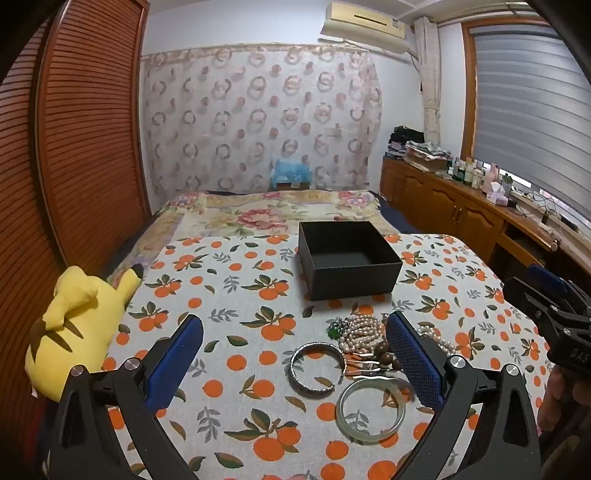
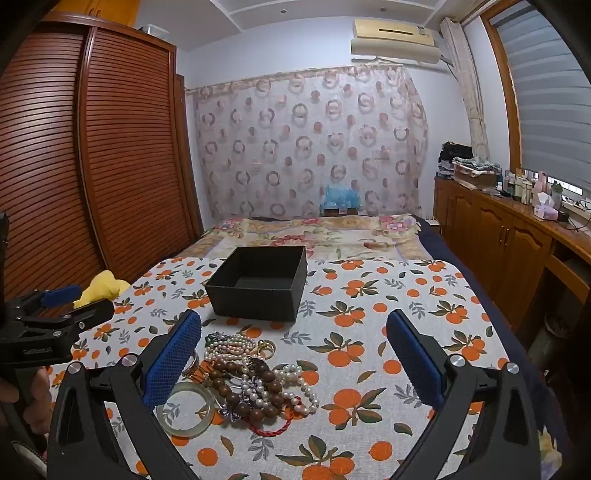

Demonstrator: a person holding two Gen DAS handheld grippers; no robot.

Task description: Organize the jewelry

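I'm in a home bedroom: a bed [image 1: 258, 214] with floral cover, louvred wardrobe [image 1: 92, 147], curtain [image 1: 258, 118], wall air conditioner [image 1: 365, 22].

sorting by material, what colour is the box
Black, empty inside; clearest in the right wrist view.

Black tongs [image 1: 293, 349] with blue textured pads [image 1: 413, 360].

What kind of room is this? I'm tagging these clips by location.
Most likely a bedroom in a home: a bed under a floral cover, a louvred wooden wardrobe, and toiletry bottles on the side cabinet by the window.
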